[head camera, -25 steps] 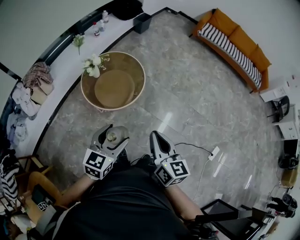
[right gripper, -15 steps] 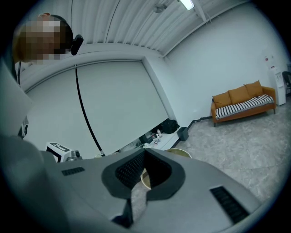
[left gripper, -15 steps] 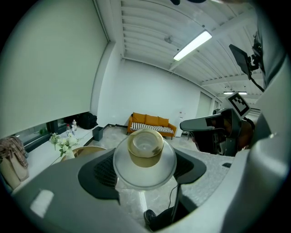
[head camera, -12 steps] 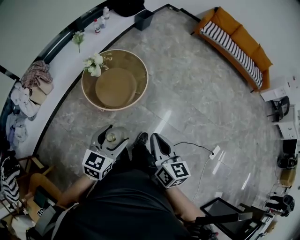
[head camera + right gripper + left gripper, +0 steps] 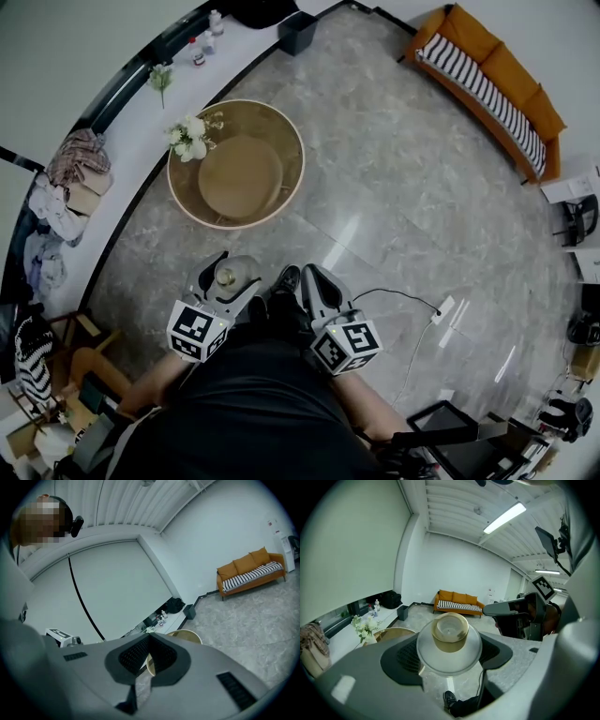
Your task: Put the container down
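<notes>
— What do the jaws have?

— The left gripper (image 5: 228, 272) pinches the container (image 5: 449, 641) across its clear round body. The right gripper (image 5: 149, 654) is pressed together on nothing. Both hang short of the round table (image 5: 286, 159).

— Handling?

— It looks glassy, so probably stiff, slick and breakable. Hold it at the widest girth.

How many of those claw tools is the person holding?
2. The left gripper is on the person's left side, its jaws closed on a round clear container. The right gripper is beside it, jaws together with nothing between them. No others are in view.
</notes>
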Action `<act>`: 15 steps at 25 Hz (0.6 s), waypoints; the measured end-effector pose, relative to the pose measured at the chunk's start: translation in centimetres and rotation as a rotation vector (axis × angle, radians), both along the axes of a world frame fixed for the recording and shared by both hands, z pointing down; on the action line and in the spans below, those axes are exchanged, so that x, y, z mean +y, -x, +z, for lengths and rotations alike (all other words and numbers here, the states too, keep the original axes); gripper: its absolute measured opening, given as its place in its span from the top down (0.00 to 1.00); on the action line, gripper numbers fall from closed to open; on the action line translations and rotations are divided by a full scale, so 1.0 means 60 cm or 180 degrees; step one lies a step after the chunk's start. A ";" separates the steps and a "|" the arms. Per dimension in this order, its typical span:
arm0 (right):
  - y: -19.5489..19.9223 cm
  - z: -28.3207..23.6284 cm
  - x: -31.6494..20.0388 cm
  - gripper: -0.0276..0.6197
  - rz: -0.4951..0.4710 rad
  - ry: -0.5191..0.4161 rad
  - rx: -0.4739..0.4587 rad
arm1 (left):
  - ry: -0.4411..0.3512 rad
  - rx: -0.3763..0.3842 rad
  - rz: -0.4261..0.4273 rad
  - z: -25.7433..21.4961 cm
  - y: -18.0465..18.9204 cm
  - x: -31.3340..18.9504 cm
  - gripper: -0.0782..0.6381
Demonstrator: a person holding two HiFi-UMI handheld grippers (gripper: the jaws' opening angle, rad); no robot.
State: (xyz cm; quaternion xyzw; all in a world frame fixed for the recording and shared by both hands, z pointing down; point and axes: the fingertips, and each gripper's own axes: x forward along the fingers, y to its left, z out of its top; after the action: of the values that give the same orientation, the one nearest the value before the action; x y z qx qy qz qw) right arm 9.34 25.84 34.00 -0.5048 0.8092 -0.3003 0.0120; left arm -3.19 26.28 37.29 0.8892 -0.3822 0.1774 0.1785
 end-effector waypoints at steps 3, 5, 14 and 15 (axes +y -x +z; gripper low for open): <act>-0.014 0.004 -0.038 0.95 -0.0059 0.0010 -0.0031 | 0.0006 -0.0026 -0.0053 -0.001 -0.016 -0.035 0.42; -0.023 0.004 -0.063 0.95 -0.0103 0.0002 -0.0048 | 0.0018 -0.0041 -0.0091 0.000 -0.027 -0.057 0.42; -0.043 -0.010 -0.159 0.95 -0.0328 -0.0049 -0.0282 | 0.0104 -0.0086 -0.0423 -0.015 -0.046 -0.127 0.42; -0.042 -0.011 -0.167 0.95 -0.0359 -0.0056 -0.0307 | 0.0097 -0.0103 -0.0465 -0.018 -0.044 -0.133 0.42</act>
State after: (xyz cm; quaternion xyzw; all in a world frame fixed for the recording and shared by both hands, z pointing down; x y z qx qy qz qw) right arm 11.84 15.85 33.33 -0.4433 0.8374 -0.3174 0.0384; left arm -0.58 18.27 36.22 0.8531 -0.4461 0.1841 0.1983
